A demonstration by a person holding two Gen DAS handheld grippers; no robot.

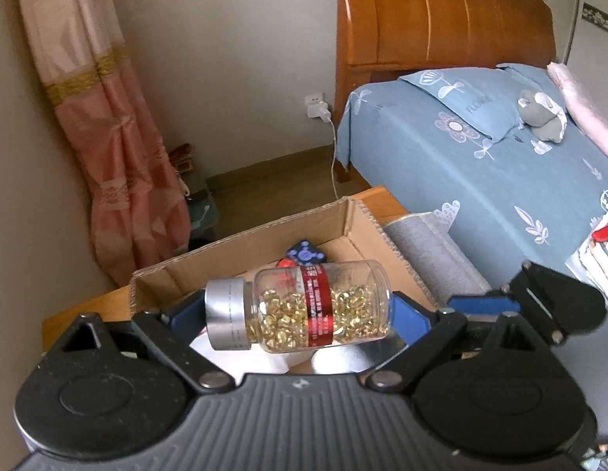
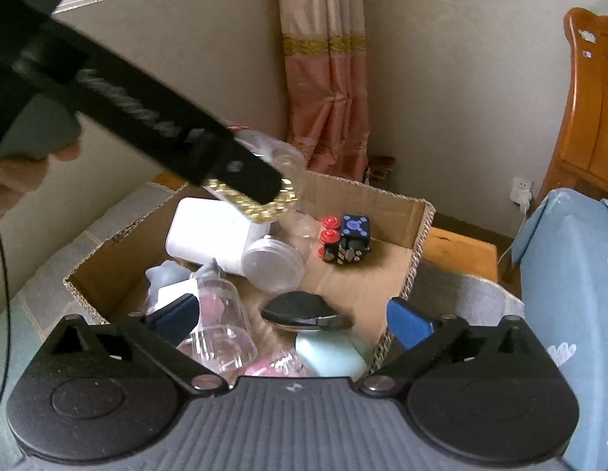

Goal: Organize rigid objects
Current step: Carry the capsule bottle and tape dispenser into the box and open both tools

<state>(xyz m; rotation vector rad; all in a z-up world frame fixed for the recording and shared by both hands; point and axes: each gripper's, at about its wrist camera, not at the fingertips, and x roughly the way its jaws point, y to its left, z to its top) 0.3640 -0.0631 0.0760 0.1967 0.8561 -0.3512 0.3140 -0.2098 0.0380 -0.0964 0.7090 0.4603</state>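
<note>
My left gripper (image 1: pixel 298 310) is shut on a clear capsule bottle (image 1: pixel 300 310) with a silver cap, red label and golden capsules, held sideways above a cardboard box (image 1: pixel 241 251). In the right wrist view the left gripper's black body (image 2: pixel 146 125) crosses the frame with the bottle (image 2: pixel 270 206) partly hidden under it, over the box (image 2: pixel 417 243). My right gripper (image 2: pixel 292 322) is open and empty over the box's near edge. In the box lie a white container (image 2: pixel 209 235), a clear jar (image 2: pixel 274 267), a dark fidget cube (image 2: pixel 349 243), a clear plastic cup (image 2: pixel 221 322) and a black-and-mint item (image 2: pixel 315 325).
The box stands on a wooden table (image 2: pixel 457 251) with a grey cloth (image 1: pixel 429 255) beside it. A bed with a blue sheet (image 1: pixel 500 165) is to the right, a pink curtain (image 1: pixel 119 157) by the wall. A charger cable (image 1: pixel 334 149) hangs from a wall socket.
</note>
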